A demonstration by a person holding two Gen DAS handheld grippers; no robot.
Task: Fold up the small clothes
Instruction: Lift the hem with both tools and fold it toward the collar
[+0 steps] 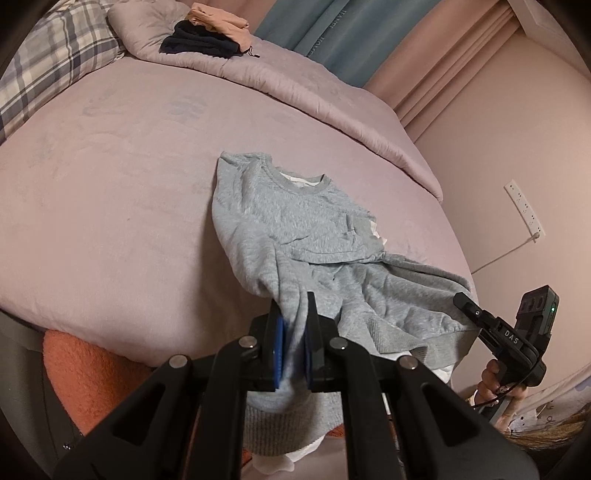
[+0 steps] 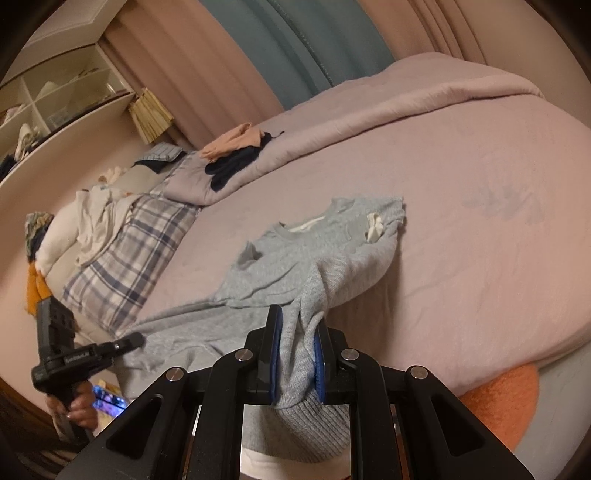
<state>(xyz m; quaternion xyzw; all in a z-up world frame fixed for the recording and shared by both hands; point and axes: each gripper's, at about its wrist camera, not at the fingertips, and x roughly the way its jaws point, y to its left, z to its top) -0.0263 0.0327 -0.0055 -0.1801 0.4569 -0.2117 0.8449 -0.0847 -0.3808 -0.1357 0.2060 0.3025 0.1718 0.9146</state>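
Grey sweatshirt (image 1: pixel 295 236) spread on the pink bed cover (image 1: pixel 110 166), long axis running away from both grippers, collar at the far end. Left gripper (image 1: pixel 294 332) pinching the near hem corner; right gripper (image 2: pixel 298 343) likewise pinching the other near corner, neither nearer. Soft, smooth bedding; bedroom with plaid pillow (image 1: pixel 48 59) far left, teal curtain (image 1: pixel 332 33) beyond.
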